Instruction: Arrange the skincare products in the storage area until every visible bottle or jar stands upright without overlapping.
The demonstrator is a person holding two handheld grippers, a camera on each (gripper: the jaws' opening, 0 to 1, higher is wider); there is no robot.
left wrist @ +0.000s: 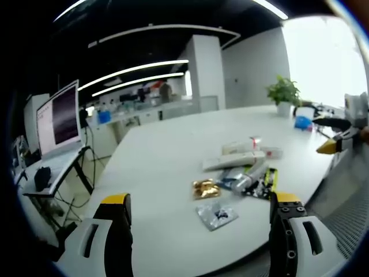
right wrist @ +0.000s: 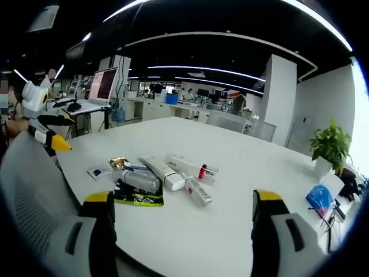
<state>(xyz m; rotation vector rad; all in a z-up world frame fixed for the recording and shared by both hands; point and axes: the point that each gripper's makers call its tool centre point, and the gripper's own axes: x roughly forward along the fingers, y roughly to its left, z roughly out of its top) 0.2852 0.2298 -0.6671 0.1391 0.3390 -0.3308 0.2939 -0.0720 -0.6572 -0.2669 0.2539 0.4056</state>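
Skincare items lying flat on white table (right wrist: 242,173): white plastic tube (right wrist: 163,172), clear silver-capped bottle (right wrist: 196,191), foil sachets. Light, slippery, likely squashy; grip mid-body. Left gripper (left wrist: 199,231), right gripper (right wrist: 181,228): jaws spread, empty.

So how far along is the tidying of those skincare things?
Nothing looks done yet. The white tubes, the red-capped tube, the gold sachet and the green-edged black packet lie flat in a heap on the white table. Both the left tool and right tool hover open, holding nothing. Every piece is left to stand up.

Three tubes (right wrist: 163,172), four sachets (right wrist: 138,193), one plant (right wrist: 330,145).
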